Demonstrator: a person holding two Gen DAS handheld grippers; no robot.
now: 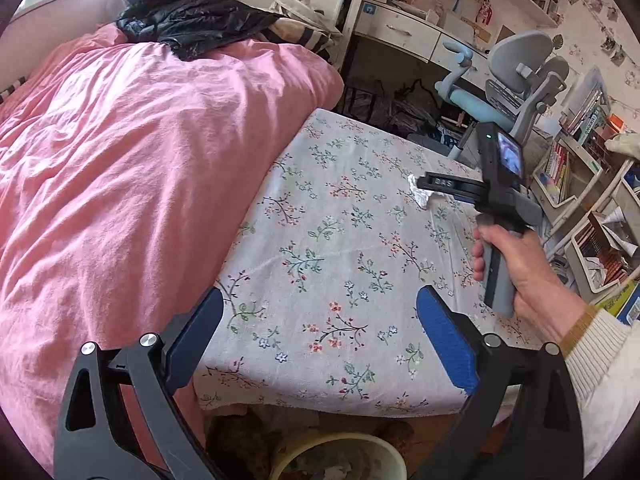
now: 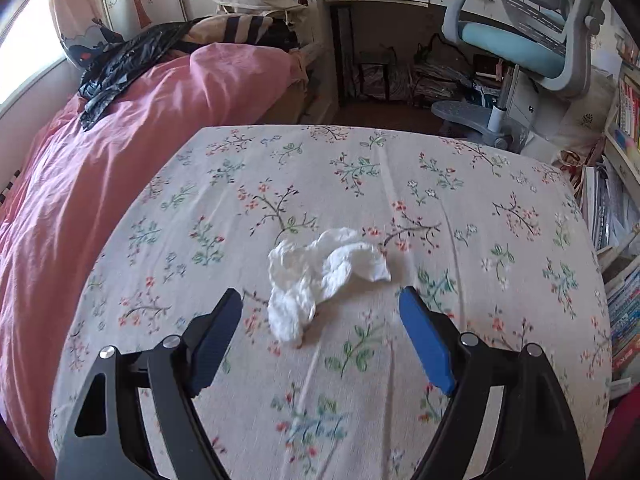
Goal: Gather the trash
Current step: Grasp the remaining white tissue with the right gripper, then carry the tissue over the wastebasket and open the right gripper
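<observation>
A crumpled white tissue lies on the floral tablecloth. My right gripper is open above it, blue pads on either side of the tissue's near end, not touching it. In the left wrist view the same tissue peeks out under the right gripper's finger, held by a hand in a cream sleeve. My left gripper is open and empty over the cloth's near edge. Below it stands a pale bin with scraps inside.
A bed with a pink duvet borders the table on the left, with a black plastic bag on it. A grey and blue desk chair and a desk stand beyond. Bookshelves crowd the right side.
</observation>
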